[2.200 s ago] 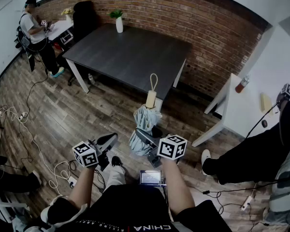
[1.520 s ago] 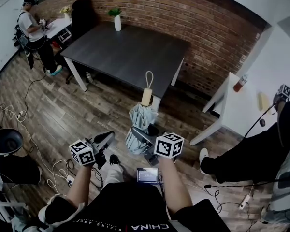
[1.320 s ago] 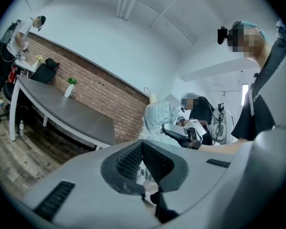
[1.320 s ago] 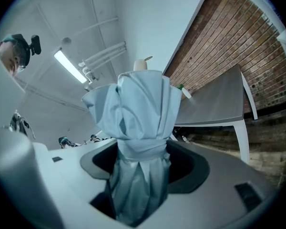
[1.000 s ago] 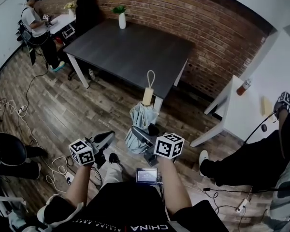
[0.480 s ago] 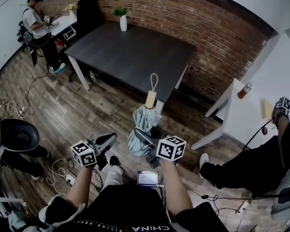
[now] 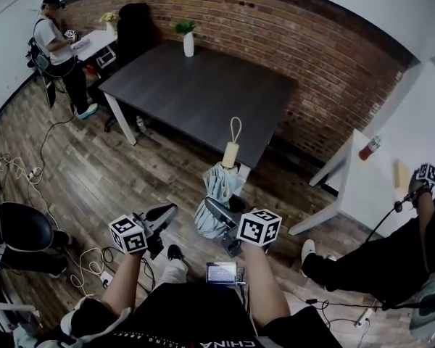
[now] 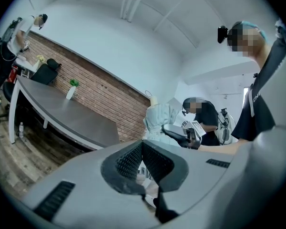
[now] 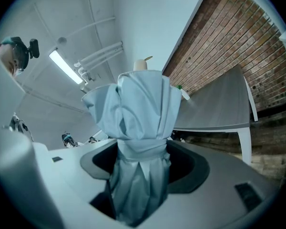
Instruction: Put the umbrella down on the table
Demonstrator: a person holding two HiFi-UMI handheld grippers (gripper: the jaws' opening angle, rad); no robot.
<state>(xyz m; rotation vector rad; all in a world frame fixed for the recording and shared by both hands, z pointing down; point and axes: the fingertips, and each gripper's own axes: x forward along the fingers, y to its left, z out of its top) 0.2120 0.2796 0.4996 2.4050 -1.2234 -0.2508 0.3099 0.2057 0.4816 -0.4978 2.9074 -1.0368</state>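
A folded pale blue umbrella (image 7: 219, 196) with a wooden handle (image 7: 230, 154) and a cord loop stands nearly upright over the wooden floor, short of the dark grey table (image 7: 203, 93). My right gripper (image 7: 217, 214) is shut on its strapped lower part. In the right gripper view the umbrella (image 9: 142, 118) fills the space between the jaws of my right gripper (image 9: 140, 175). My left gripper (image 7: 160, 215) hangs to the left of the umbrella, apart from it. In the left gripper view my left gripper (image 8: 143, 162) has its pads pressed together with nothing held, and the umbrella (image 8: 158, 120) shows beyond it.
A white vase with a plant (image 7: 188, 42) stands at the table's far edge. A white table (image 7: 362, 187) with a red bottle (image 7: 368, 148) is at the right. People stand at the far left (image 7: 58, 46) and right (image 7: 391, 245). A black chair (image 7: 18, 227) and cables (image 7: 29, 172) lie left.
The umbrella stays held upright in my right gripper. The view has shifted slightly towards the table. A black chair has rolled into view at the left.
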